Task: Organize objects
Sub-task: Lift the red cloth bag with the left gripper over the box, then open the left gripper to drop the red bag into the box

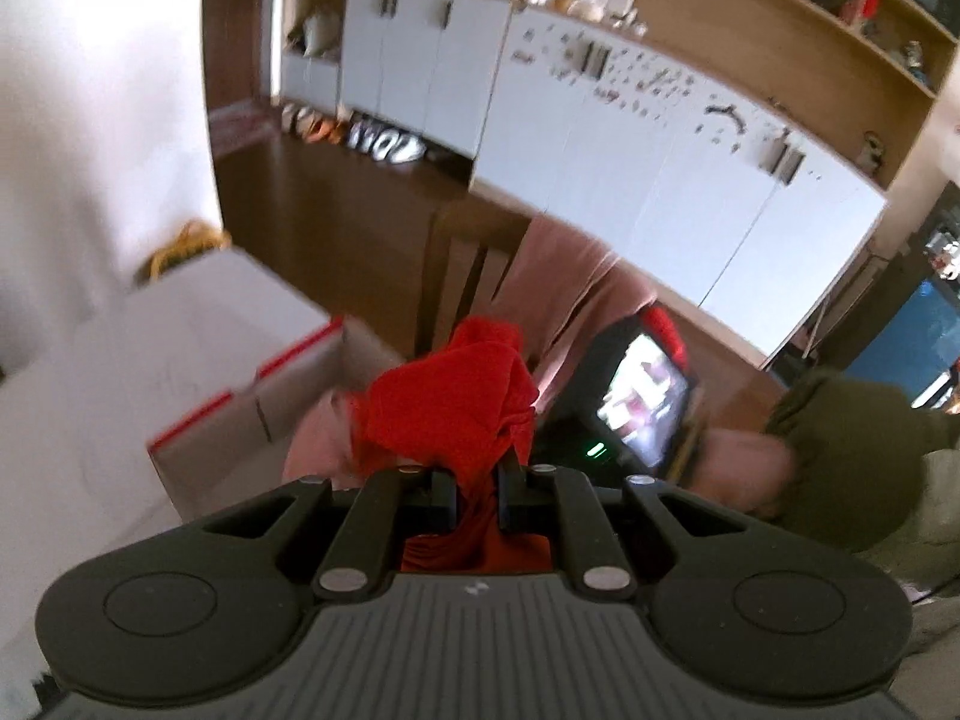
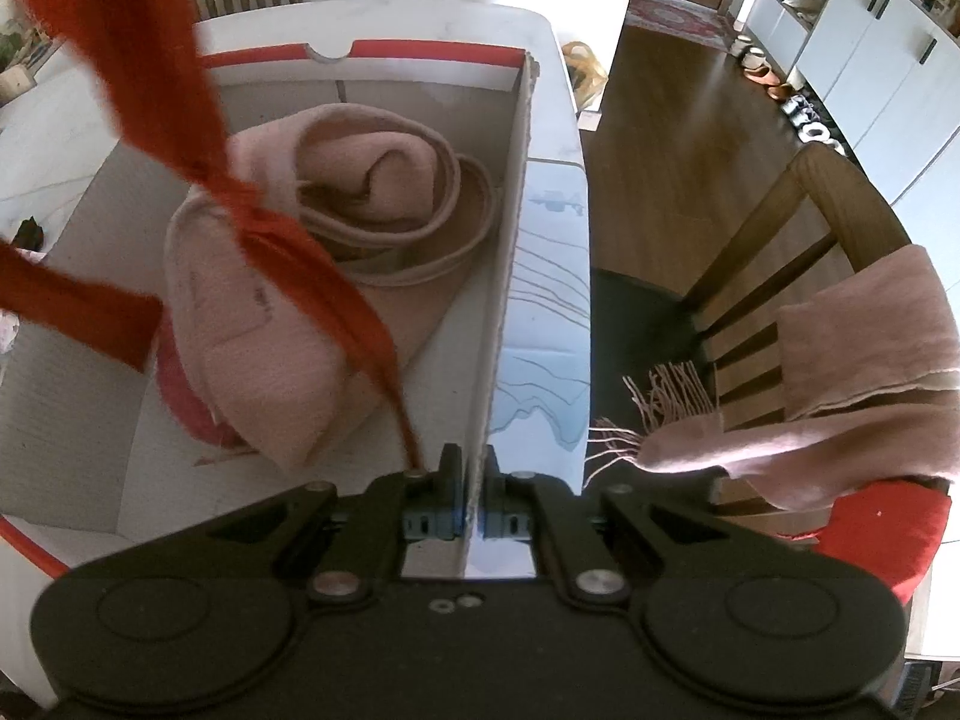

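My left gripper point(image 1: 478, 489) is shut on a red cloth point(image 1: 456, 402), bunched above the fingers and held in the air. In the right wrist view the same red cloth point(image 2: 180, 138) hangs in long strips over an open cardboard box point(image 2: 420, 72) with a red-trimmed rim. A rolled pink scarf point(image 2: 336, 240) lies inside the box. My right gripper point(image 2: 474, 474) is shut on the box's right side wall point(image 2: 510, 252), one finger on each side of it.
The box stands on a white marble table point(image 2: 558, 276). A wooden chair point(image 2: 798, 252) to the right carries another pink fringed scarf point(image 2: 852, 372) and a red item point(image 2: 882, 522). White cabinets point(image 1: 630, 168), a tablet screen point(image 1: 645, 402) and a dark green cloth point(image 1: 852, 450) lie beyond.
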`<state>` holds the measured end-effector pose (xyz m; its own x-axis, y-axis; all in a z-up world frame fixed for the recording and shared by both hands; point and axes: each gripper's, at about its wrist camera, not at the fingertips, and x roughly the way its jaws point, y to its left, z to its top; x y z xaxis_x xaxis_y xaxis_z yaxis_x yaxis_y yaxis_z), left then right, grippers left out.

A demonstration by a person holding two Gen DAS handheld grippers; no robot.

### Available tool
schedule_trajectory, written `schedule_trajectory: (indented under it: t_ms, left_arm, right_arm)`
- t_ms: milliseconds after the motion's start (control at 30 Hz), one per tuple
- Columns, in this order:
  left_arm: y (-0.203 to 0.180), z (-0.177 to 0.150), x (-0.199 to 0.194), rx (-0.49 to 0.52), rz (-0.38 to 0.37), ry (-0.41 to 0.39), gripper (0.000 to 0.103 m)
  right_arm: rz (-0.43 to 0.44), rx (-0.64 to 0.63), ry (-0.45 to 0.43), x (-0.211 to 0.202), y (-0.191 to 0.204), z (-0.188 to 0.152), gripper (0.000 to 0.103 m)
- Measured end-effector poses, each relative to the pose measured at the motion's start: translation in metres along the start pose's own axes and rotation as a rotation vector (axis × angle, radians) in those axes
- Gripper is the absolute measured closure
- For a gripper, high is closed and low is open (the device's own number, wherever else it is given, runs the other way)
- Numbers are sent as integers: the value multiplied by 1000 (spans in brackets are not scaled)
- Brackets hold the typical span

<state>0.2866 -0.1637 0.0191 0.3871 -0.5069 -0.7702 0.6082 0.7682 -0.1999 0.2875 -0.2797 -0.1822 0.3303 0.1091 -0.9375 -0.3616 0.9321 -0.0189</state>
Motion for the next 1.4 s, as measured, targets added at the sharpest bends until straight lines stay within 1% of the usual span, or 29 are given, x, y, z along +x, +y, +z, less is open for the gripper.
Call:
schedule_trajectory:
  t_ms: [67,167,233,333,500,633,800,933,1000,1100,1133,1167,1200,1267,1400]
  left_arm:
    - [7,-11,15,-35,-15,33,93]
    - [14,-27,38,-50,-14,91,93]
    - [17,-36,51,-54,-26,125,93]
    - [12,-49,72,-22,-6,160,93]
    - [16,-68,101,-1,30,245,93]
    - [24,-75,112,-10,48,256,93]
    - [29,-78,127,-8,76,301,93]
    - [30,-81,130,-26,55,304,92]
    - [27,-82,129,-14,58,300,90]
    - [25,-85,127,-2,63,299,79]
    - [24,-87,127,-1,63,298,72]
    - [24,-88,125,1,63,296,65]
    - [24,-89,124,2,61,292,51]
    - [22,-91,118,3,61,275,37]
    - [24,-89,113,0,61,248,36]
  right_arm:
    - [0,-1,-1,0,0,0,100]
    - [1,1,0,0,0,0,100]
    - [1,0,0,1,0,0,100]
    - [1,-1,0,1,0,0,99]
    - [0,-3,3,0,0,0,99]
    - [-1,-4,6,0,-2,0,99]
    - [-1,-4,7,0,-2,-1,99]
    - [-1,-4,8,0,-3,-1,99]
    - [-3,-6,8,0,-3,-2,99]
    - [-3,-6,9,0,-3,-2,99]
    - [-3,-6,9,0,-3,-2,99]
    - [-4,-7,9,0,-3,-2,99]
    - [-4,-7,8,0,-3,-2,99]
    - [-3,-7,9,0,-3,-2,99]
    - [-4,-7,9,0,-2,-2,99]
